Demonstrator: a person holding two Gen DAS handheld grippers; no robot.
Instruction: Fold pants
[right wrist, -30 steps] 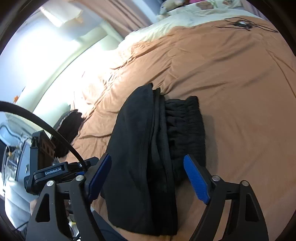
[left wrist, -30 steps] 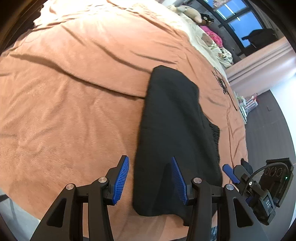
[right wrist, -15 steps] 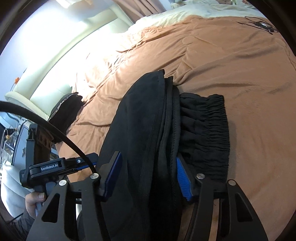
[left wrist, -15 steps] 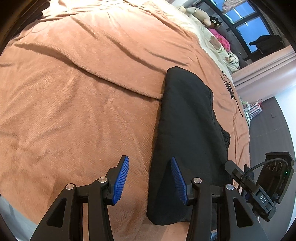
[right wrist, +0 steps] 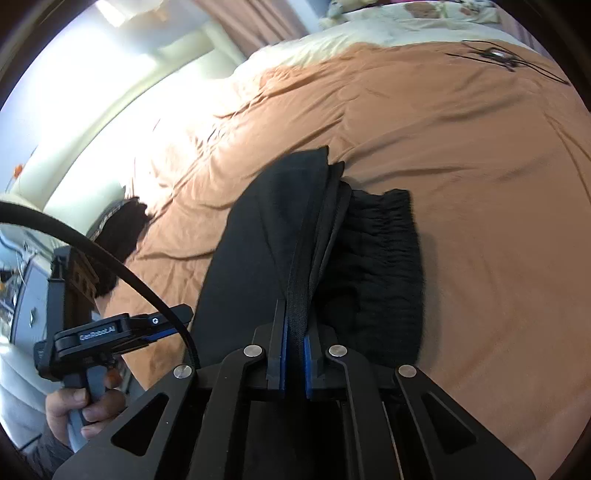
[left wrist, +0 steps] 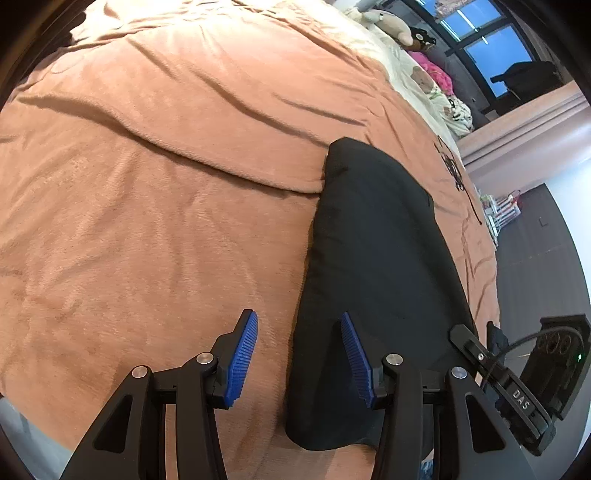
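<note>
Black pants (left wrist: pixel 376 266) lie folded in a long strip on the brown bedspread (left wrist: pixel 166 184). In the right wrist view the pants (right wrist: pixel 255 258) show stacked edges, and the gathered waistband (right wrist: pixel 384 258) sticks out to the right. My right gripper (right wrist: pixel 294 334) is shut on the layered near edge of the pants, a dark seam pinched between its blue pads. My left gripper (left wrist: pixel 299 356) hangs open over the pants' left edge, one finger above the bedspread, the other above the cloth, holding nothing. From the right wrist view the left gripper's body (right wrist: pixel 110 332) shows at the left, in a hand (right wrist: pixel 85 410).
Pillows and soft toys (left wrist: pixel 399 29) lie at the head of the bed. A thin black cable (right wrist: pixel 502 59) rests on the far bedspread. A second dark garment (right wrist: pixel 118 236) lies near the bed's left side. The floor (left wrist: pixel 535 266) runs along the bed's right edge.
The right gripper's jaws went from wide open around the pants' edge to shut on it. The left wrist view shifted so the pants sit further right; its jaws kept the same gap.
</note>
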